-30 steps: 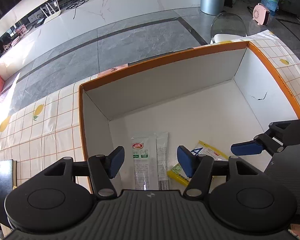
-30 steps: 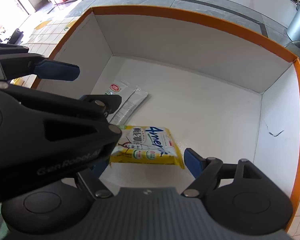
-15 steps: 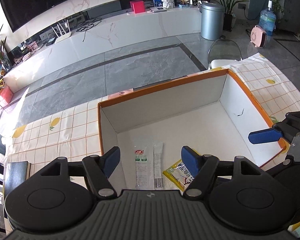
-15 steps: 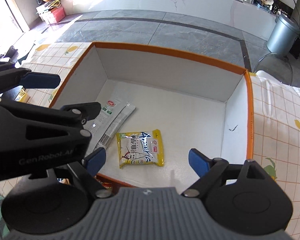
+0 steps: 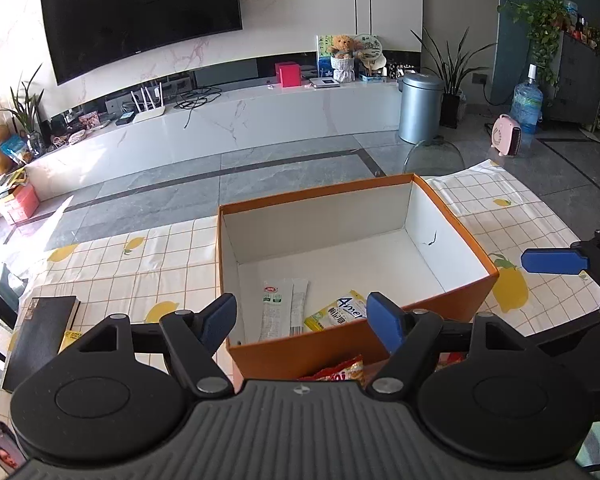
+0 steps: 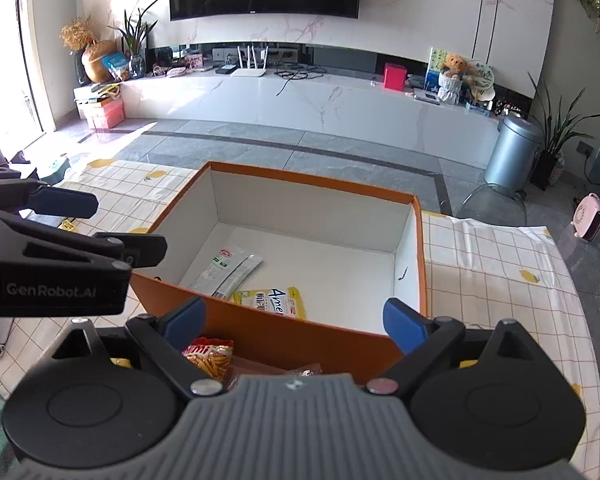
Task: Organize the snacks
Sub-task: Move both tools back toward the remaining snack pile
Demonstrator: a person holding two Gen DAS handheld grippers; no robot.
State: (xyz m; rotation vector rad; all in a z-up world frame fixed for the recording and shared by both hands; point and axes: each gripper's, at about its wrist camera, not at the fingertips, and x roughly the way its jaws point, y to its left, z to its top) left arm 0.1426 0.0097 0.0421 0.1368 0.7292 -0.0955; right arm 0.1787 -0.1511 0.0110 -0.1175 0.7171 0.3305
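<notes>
Hand-held gripper (image 6: 294, 318) above box's near rim (image 6: 260, 320)

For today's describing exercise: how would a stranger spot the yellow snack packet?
Find the orange box on the lemon-print tablecloth. Inside, near its front wall, the yellow packet lies flat beside a long white packet. Only it is yellow, with blue lettering.

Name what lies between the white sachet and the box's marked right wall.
In both wrist views, the yellow packet lies beside the white sachet; past it, bare box floor.
</notes>
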